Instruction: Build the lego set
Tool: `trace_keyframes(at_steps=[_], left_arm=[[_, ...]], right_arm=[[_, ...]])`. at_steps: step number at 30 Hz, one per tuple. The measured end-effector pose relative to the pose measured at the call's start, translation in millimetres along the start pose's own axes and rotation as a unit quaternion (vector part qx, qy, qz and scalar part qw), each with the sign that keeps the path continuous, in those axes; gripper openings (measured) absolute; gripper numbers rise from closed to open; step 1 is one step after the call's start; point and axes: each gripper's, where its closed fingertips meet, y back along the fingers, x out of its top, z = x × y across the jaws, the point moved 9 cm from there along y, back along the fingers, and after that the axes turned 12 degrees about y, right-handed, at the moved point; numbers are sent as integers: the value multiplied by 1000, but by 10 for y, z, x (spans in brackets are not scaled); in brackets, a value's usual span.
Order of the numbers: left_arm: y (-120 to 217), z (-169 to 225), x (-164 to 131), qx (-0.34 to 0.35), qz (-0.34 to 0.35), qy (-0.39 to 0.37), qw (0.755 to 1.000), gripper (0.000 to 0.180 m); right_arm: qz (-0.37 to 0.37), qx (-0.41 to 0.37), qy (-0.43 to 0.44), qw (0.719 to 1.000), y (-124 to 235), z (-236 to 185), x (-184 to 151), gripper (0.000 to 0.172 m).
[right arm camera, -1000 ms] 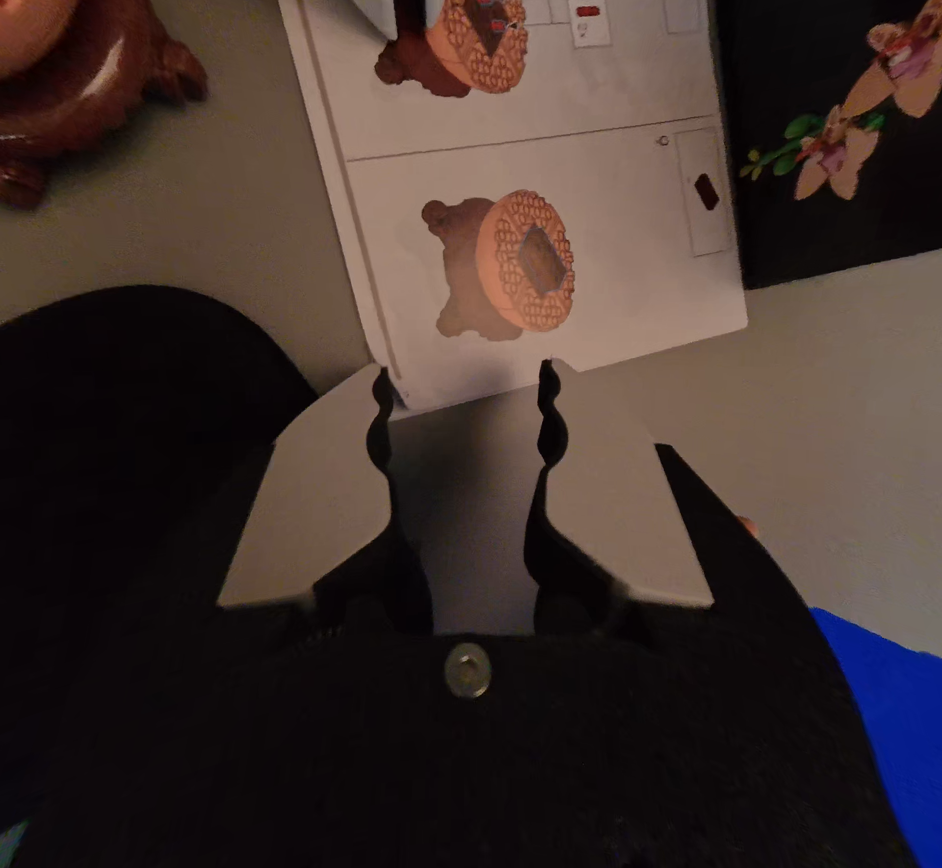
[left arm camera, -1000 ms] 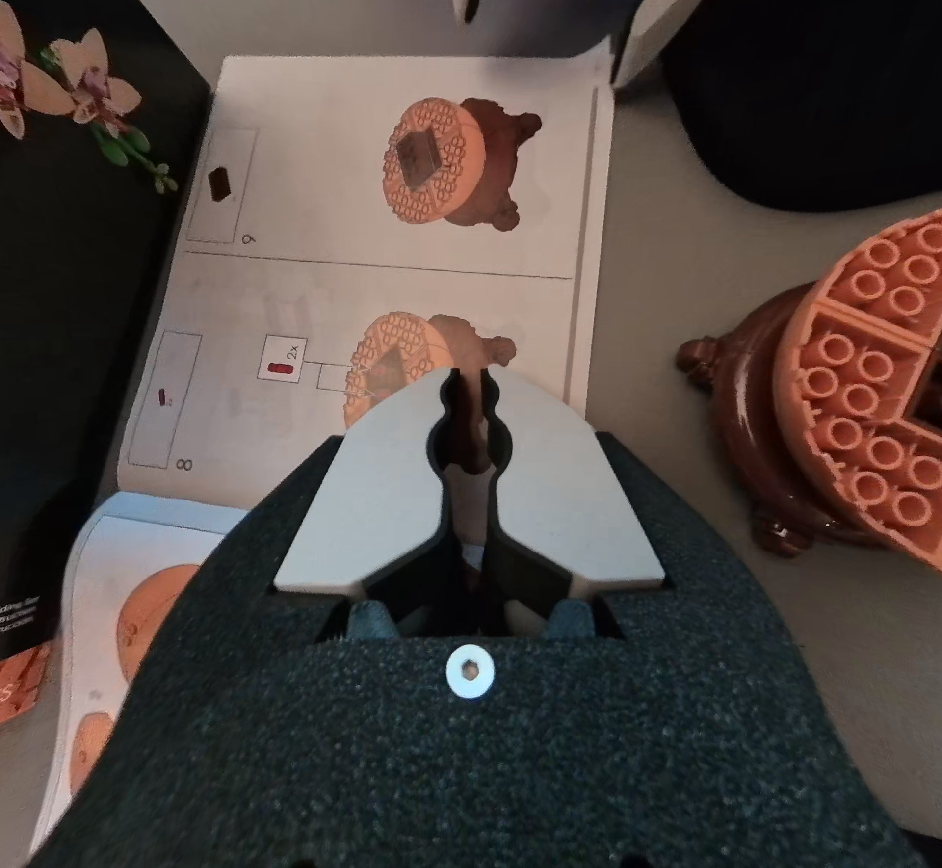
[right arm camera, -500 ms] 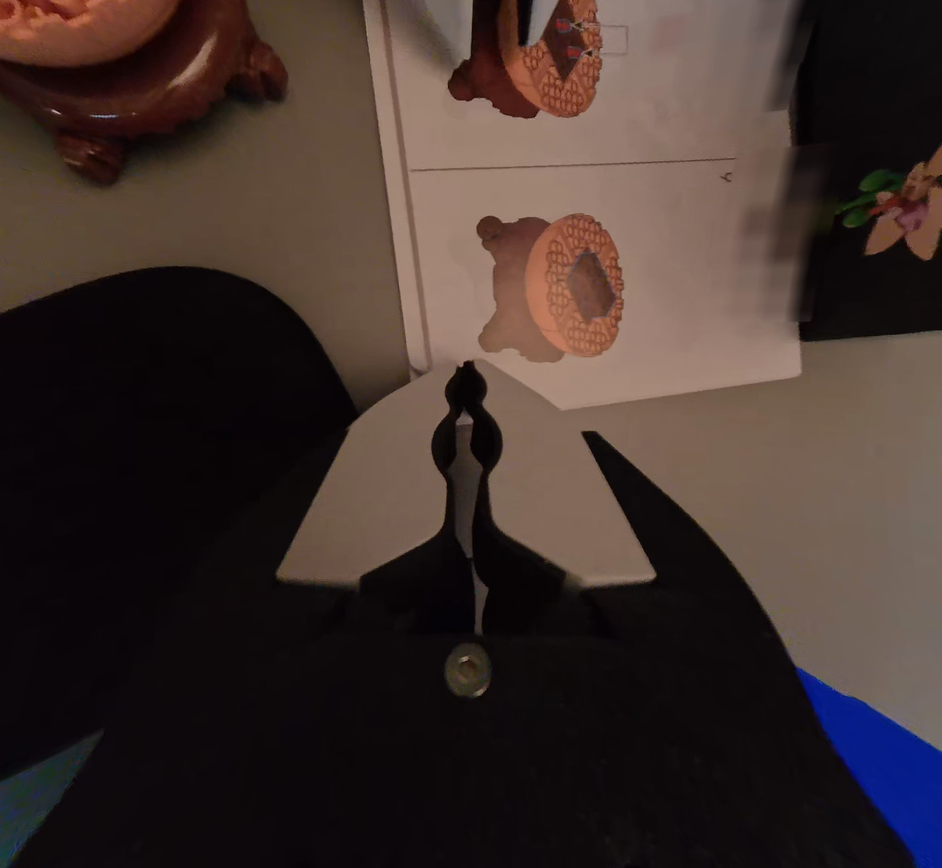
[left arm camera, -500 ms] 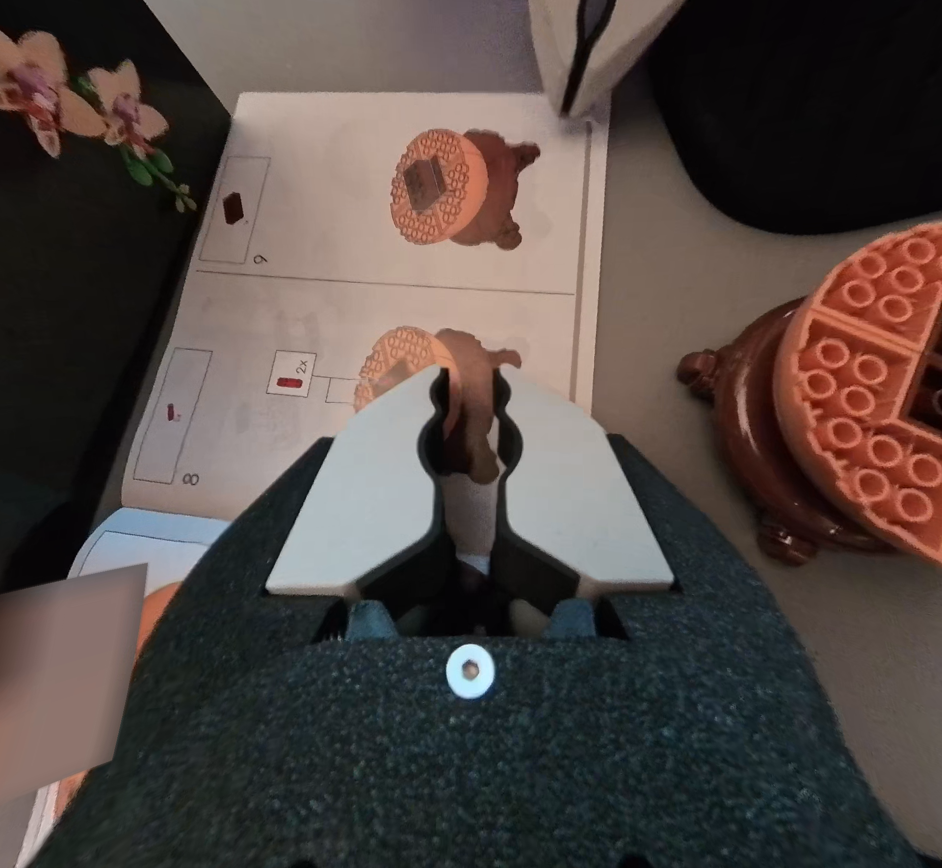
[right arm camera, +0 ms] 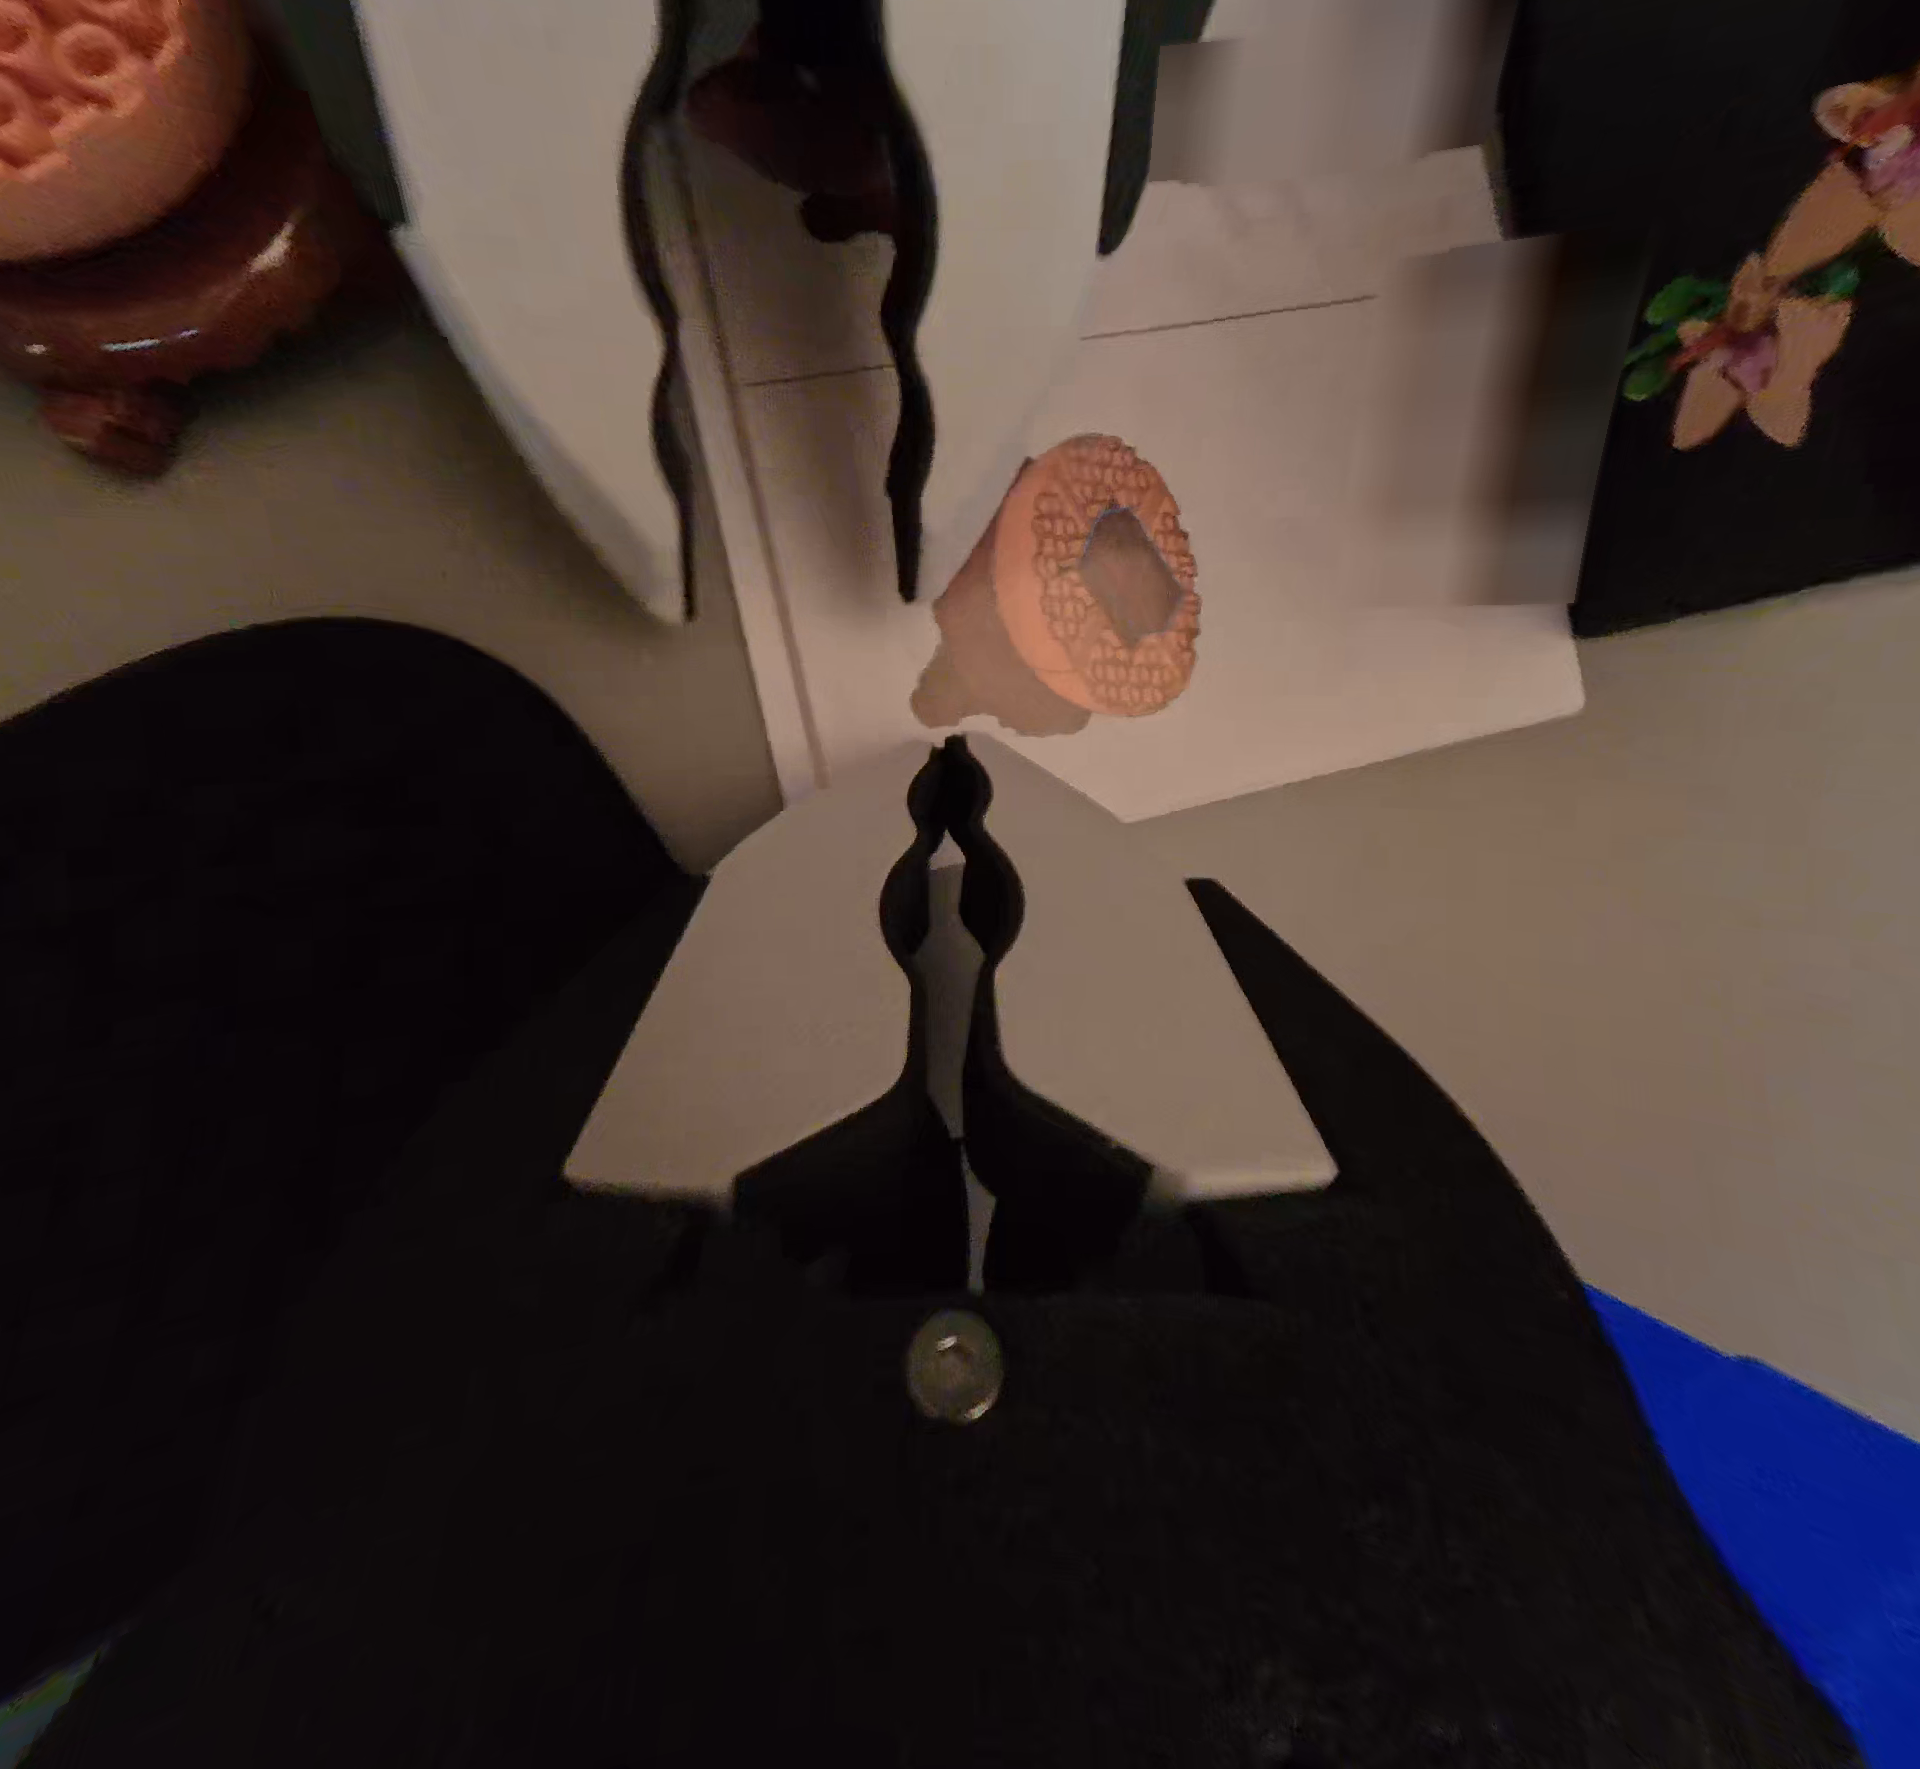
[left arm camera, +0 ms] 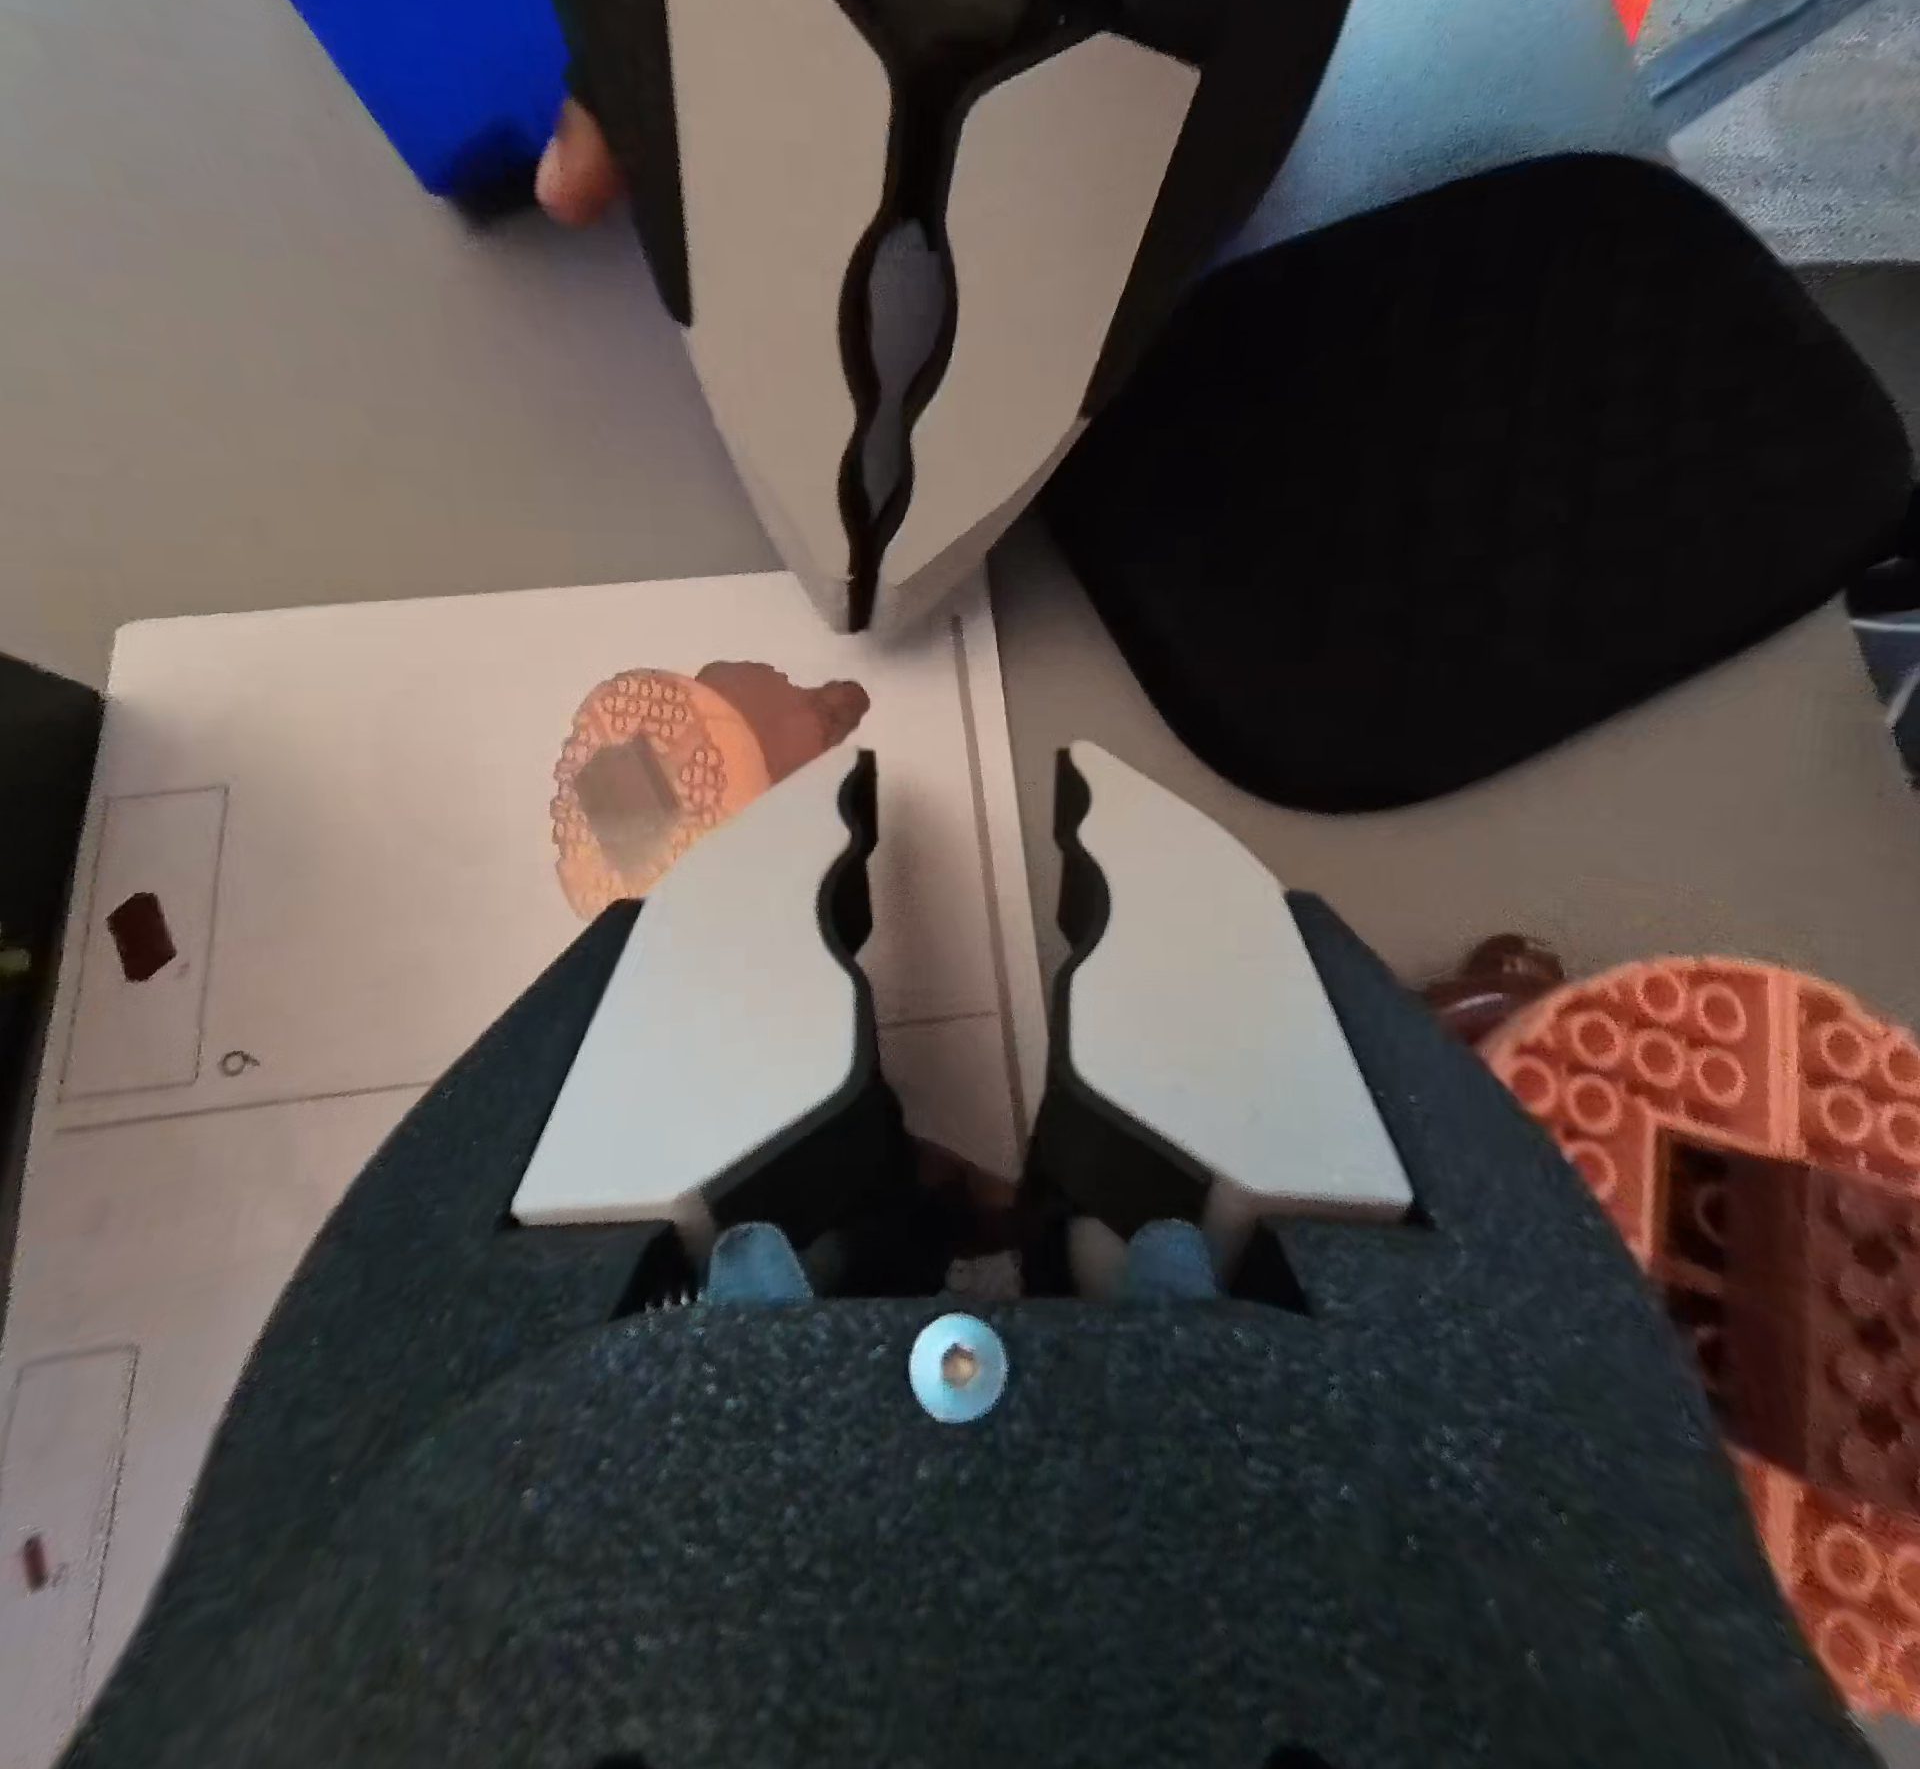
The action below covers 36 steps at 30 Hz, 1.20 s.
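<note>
While the left tongs (left arm camera: 961, 763) stand open with nothing between them over the white instruction booklet (left arm camera: 395, 732) on the grey counter (left arm camera: 260, 431), the right tongs (left arm camera: 862, 613) are pinched together at the booklet's far corner. A brown-and-salmon brick-built pot (left arm camera: 1714, 1096) sits right.

A white booklet (left arm camera: 416, 784) lies open on the grey surface (left arm camera: 312, 431), showing printed building-step pictures. Beside its spine sits a black cushion (left arm camera: 1507, 493). A salmon studded brick disc (left arm camera: 1714, 1096) stands on a brown base (right arm camera: 187, 317). A black flower-printed box (right arm camera: 1766, 317) borders the booklet.
</note>
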Motion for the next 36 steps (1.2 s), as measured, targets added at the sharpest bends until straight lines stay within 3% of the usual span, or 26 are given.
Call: trace_keyframes(at_steps=[2,6,7,8,10,15,24,30,36], left_arm=[[-58,-10,58,4,-5,20,1000,36],[-175,8,44,11,-27,4,1000,23],[-189,1,18,18,-31,-4,999,20],[-187,-5,9,19,-20,-5,1000,18],[-182,-22,-11,7,-13,10,1000,17],[-177,-27,-24,1,-11,3,1000,17],[-173,-40,-34,-12,-6,4,1000,17],[-140,-33,-36,-11,-5,8,1000,29],[30,3,93,-6,78,20,997,23]], right_arm=[[4,-3,-11,1000,-7,1,-6,0],[13,-4,-7,1000,83,-27,-3,1],[20,20,-11,1000,135,-56,12,31],[8,41,-19,999,181,-74,16,49],[-35,52,0,998,220,-109,7,52],[-108,30,72,991,103,-128,-10,38],[-65,25,91,993,98,-86,15,1],[-23,34,62,997,120,-61,37,0],[47,14,9,999,262,41,163,0]])
